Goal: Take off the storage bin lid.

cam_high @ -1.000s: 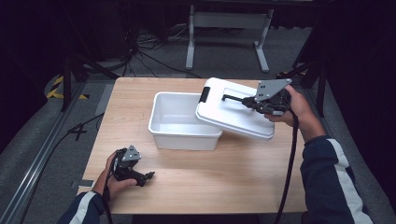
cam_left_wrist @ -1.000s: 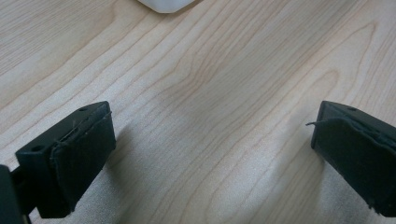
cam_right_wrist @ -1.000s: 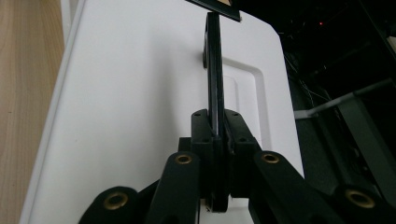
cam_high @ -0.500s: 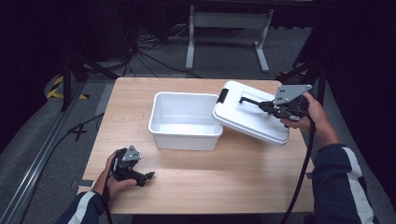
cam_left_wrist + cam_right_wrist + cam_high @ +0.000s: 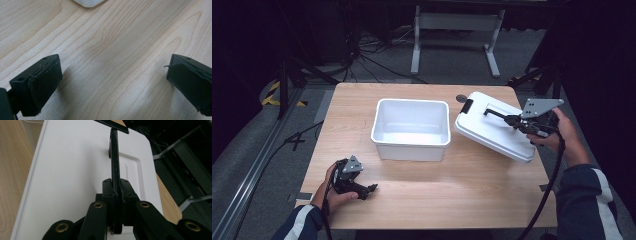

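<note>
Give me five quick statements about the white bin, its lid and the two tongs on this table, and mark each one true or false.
1. The white bin is open and looks empty. True.
2. The lid sits closed on the bin. False: it is off, to the right of the bin, held tilted.
3. The right tongs are shut on the lid's black handle. True.
4. The left tongs grip a corner of the bin. False: their jaws stand wide apart over bare wood of the table, holding nothing.
5. The left tongs are near the front left of the table. True.
</note>
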The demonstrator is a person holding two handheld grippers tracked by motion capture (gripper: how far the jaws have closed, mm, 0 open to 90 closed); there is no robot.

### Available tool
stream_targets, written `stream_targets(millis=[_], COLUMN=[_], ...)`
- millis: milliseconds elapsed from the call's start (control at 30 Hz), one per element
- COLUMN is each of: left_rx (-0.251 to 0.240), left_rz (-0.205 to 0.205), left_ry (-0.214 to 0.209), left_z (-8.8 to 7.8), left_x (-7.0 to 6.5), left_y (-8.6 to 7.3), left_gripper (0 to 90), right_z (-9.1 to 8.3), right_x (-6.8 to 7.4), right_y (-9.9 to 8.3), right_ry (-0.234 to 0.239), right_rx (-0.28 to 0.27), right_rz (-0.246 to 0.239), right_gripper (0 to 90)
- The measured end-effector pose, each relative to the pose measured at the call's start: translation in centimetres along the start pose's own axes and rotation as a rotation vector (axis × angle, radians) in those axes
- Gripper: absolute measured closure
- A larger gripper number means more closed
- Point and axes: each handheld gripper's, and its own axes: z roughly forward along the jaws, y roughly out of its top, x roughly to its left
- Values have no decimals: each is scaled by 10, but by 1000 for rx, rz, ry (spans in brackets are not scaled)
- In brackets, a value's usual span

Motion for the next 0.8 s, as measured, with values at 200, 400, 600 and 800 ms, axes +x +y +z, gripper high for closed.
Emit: stream_targets(millis=[200, 400, 600, 800], left_rx=[1, -3, 1, -3], left_rz=[-2, 4, 1, 5], left_ry=[-3, -1, -3, -3], left_z=[0, 0, 0, 0], left_x=[0, 0, 0, 0], left_y=[0, 0, 0, 0], left_gripper=[5, 5, 5, 5], right_z=[5, 14, 30, 51], right_x=[0, -1, 1, 3], right_y=[-9, -20, -34, -46], right_ry=[2, 3, 24, 42], right_rx=[12, 41, 78, 99], right_rz=[16, 45, 76, 108], right_gripper=[846, 846, 846, 846])
